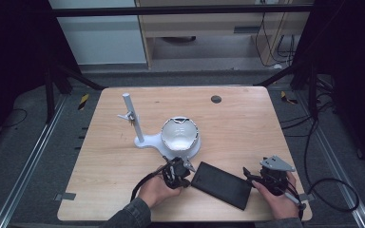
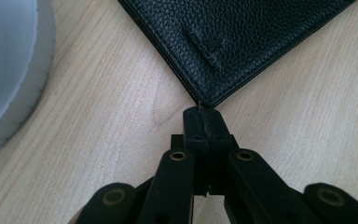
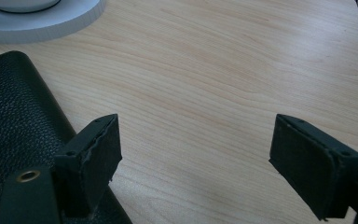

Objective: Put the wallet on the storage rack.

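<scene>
Far left on the wooden table point(image 1: 114, 156): a white stand point(image 1: 140, 137) with an upright post, its round base carrying a white bowl-like piece point(image 1: 179, 133); no part in the work at hand.

Next, the left gripper point(image 1: 186, 167), jaws pressed fully together with nothing between them, tips parked at the near corner of the black leather wallet point(image 2: 242, 37), touching or nearly touching its edge; too close to call.

Centre-right: wallet point(image 1: 221, 184) lying flat and closed on the table, set diagonally between the two grippers. Likely light, thin and somewhat flexible, with a grained cover offering fair friction; not fragile. Flat against the wood, so little for the pads to get under. Probably best taken at an edge or corner, perhaps tipped up first or slid past the table edge.

Far right: right gripper point(image 3: 196, 158), jaws spread wide and empty, one pad over the wallet's edge, the other over bare wood.
</scene>
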### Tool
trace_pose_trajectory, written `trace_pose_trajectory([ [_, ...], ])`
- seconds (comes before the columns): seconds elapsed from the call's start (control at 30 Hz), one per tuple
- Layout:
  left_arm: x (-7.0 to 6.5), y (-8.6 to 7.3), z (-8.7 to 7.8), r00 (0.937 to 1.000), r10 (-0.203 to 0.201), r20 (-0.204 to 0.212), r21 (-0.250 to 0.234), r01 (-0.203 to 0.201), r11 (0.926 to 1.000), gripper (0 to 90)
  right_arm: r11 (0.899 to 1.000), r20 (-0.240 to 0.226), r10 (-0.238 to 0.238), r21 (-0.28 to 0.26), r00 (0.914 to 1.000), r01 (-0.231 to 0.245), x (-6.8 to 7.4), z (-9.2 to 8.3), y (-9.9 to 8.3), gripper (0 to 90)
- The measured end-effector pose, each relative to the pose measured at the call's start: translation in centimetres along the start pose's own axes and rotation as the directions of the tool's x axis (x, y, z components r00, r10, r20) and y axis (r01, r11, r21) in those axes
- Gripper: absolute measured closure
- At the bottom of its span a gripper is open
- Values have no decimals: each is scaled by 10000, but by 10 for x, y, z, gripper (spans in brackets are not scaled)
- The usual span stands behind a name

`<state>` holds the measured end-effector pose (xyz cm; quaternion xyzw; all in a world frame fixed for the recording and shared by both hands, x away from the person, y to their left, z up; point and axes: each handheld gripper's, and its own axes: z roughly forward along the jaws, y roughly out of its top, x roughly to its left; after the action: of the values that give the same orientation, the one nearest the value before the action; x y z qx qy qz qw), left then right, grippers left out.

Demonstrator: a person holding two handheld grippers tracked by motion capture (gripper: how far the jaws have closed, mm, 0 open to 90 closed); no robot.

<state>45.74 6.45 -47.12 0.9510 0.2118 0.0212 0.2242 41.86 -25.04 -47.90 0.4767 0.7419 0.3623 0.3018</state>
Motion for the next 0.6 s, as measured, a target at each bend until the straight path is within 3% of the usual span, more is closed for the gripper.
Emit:
trace_pose_trajectory([
  [0.33, 2, -3, -6, 9997, -225, 96, -630, 231, 9977, 899, 9999, -315, -133, -102, 9994, 130, 6, -1, 2, 151],
  [0.4, 2, -3, -9, 9988, -339, 366, -1059, 376, 9937, 899, 9996, -798, -261, -138, 9965, 251, 13, -3, 4, 132],
  [0.57, 0, 0, -11, 9988, -343, 362, -1538, 395, 9873, 899, 9988, -1454, -459, -238, 9883, 429, 26, -8, 8, 126],
  [0.6, 2, 0, -13, 9989, -332, 339, -1644, 384, 9856, 899, 9978, -1690, -638, -296, 9835, 596, 36, -13, 12, 126],
])
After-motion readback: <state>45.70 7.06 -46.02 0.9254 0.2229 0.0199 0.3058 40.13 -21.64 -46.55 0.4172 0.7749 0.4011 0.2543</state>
